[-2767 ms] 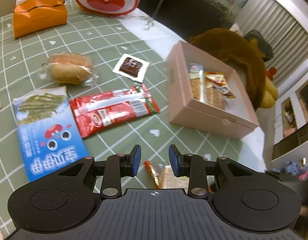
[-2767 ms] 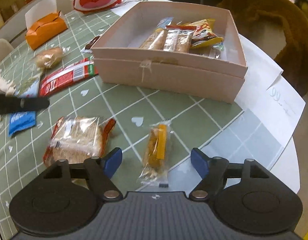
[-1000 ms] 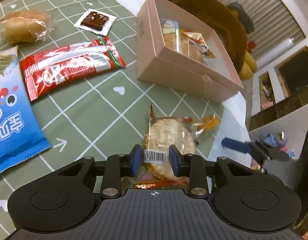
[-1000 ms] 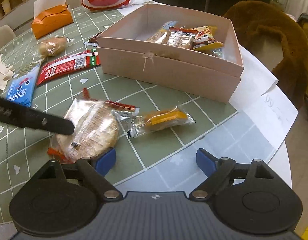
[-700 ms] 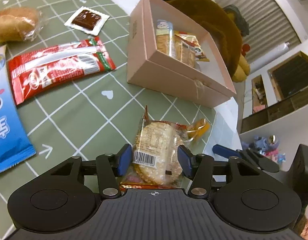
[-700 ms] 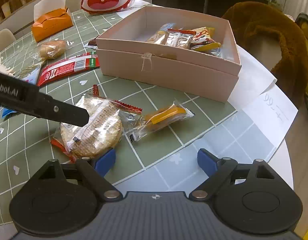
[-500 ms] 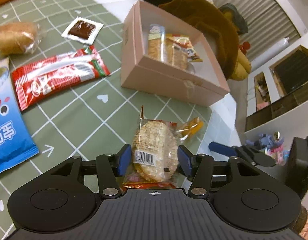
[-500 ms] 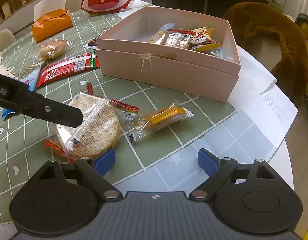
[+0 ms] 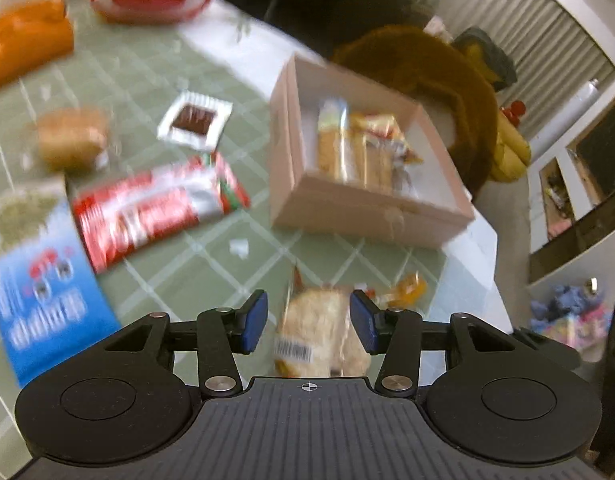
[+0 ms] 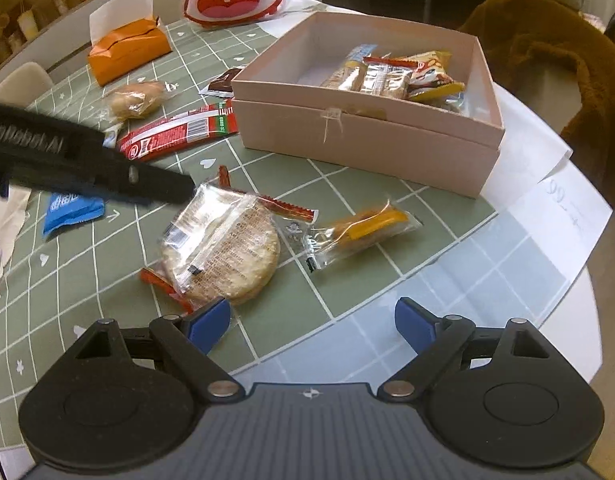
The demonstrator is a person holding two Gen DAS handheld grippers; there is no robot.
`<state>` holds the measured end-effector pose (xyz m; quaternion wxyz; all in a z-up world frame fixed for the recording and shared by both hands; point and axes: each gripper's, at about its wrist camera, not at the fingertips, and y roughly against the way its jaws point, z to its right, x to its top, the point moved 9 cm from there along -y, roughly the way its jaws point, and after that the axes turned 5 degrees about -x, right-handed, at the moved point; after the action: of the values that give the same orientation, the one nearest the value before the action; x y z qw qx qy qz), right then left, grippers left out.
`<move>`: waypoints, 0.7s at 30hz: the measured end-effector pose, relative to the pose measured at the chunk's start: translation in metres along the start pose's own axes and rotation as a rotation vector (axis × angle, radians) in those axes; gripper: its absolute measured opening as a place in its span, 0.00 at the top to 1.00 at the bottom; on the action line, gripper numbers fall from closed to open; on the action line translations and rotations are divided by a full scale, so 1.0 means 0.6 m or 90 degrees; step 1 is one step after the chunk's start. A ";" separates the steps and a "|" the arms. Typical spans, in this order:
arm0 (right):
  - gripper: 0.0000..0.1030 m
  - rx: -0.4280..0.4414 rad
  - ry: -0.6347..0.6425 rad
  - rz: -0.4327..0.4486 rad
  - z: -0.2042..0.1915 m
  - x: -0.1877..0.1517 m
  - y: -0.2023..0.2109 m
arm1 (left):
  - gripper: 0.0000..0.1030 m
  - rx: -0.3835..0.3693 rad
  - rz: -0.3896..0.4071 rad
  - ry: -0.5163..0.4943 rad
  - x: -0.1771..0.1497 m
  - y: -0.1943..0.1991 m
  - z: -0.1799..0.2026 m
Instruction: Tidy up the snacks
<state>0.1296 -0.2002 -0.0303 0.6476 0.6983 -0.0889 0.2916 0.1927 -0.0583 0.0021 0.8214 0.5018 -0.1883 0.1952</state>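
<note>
White letters on the black gripper arm point(image 10: 79, 160) at the left read "Robot.AI", though blurred. A handwritten "99" stood on the white paper point(image 10: 563, 196) at the right. Packet print was too small to read.

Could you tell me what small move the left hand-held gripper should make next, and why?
Probably lower the left hand-held gripper back over the round cracker pack and finish closing on it. Its jaws are closing, but the pads do not press the pack, which lies flat on the table beside the yellow snack bar. The pink box has room left for it.
</note>
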 end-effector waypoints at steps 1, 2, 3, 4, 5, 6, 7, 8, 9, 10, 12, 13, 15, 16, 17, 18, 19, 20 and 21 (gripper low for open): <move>0.12 -0.005 -0.002 0.004 0.007 0.000 0.004 | 0.50 -0.009 0.002 -0.019 0.006 0.000 0.011; 0.12 -0.007 -0.006 0.006 0.015 -0.001 0.007 | 0.50 -0.023 -0.003 -0.044 0.010 -0.004 0.027; 0.12 -0.006 -0.010 0.007 0.022 -0.003 0.009 | 0.50 -0.036 -0.010 -0.071 0.014 -0.011 0.044; 0.12 -0.004 -0.015 0.007 0.029 -0.006 0.008 | 0.50 -0.046 -0.021 -0.108 0.016 -0.023 0.063; 0.12 -0.004 -0.018 0.004 0.033 -0.009 0.007 | 0.50 -0.050 -0.034 -0.149 0.016 -0.037 0.082; 0.12 -0.004 -0.021 -0.001 0.036 -0.014 0.004 | 0.50 -0.049 -0.053 -0.190 0.014 -0.056 0.102; 0.12 -0.003 -0.024 -0.006 0.038 -0.020 0.001 | 0.52 -0.044 -0.067 -0.221 0.011 -0.073 0.115; 0.12 0.000 -0.027 -0.009 0.038 -0.026 -0.002 | 0.53 -0.033 -0.082 -0.253 0.007 -0.091 0.128; 0.12 0.005 -0.031 -0.012 0.037 -0.032 -0.003 | 0.55 -0.025 -0.093 -0.277 0.004 -0.105 0.138; 0.12 0.009 -0.034 -0.014 0.037 -0.037 -0.004 | 0.55 -0.017 -0.100 -0.296 0.002 -0.118 0.146; 0.12 0.005 -0.031 -0.002 0.036 -0.042 -0.003 | 0.55 -0.007 -0.110 -0.315 -0.001 -0.142 0.156; 0.12 0.003 -0.026 0.003 0.035 -0.045 -0.003 | 0.55 -0.005 -0.119 -0.323 -0.003 -0.153 0.160; 0.11 -0.001 -0.016 0.011 0.032 -0.049 -0.002 | 0.55 -0.003 -0.141 -0.341 -0.012 -0.173 0.167; 0.10 -0.003 -0.009 0.014 0.030 -0.051 -0.002 | 0.55 -0.005 -0.151 -0.350 -0.019 -0.181 0.171; 0.09 -0.005 -0.001 0.016 0.028 -0.054 -0.003 | 0.55 -0.008 -0.157 -0.356 -0.028 -0.185 0.171; 0.07 -0.007 0.008 0.018 0.025 -0.056 -0.004 | 0.55 -0.009 -0.163 -0.361 -0.035 -0.191 0.173; 0.04 -0.008 0.015 0.020 0.023 -0.058 -0.004 | 0.55 -0.004 -0.162 -0.367 -0.040 -0.196 0.175; 0.02 -0.009 0.020 0.021 0.019 -0.060 -0.005 | 0.56 0.003 -0.153 -0.373 -0.040 -0.197 0.177; 0.00 -0.010 0.026 0.022 0.017 -0.063 -0.006 | 0.63 0.005 -0.150 -0.372 -0.039 -0.198 0.178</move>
<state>0.1038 -0.2187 -0.0529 0.6496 0.6855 -0.0900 0.3162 0.2213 -0.2070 -0.0536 0.7475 0.5582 -0.3563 -0.0527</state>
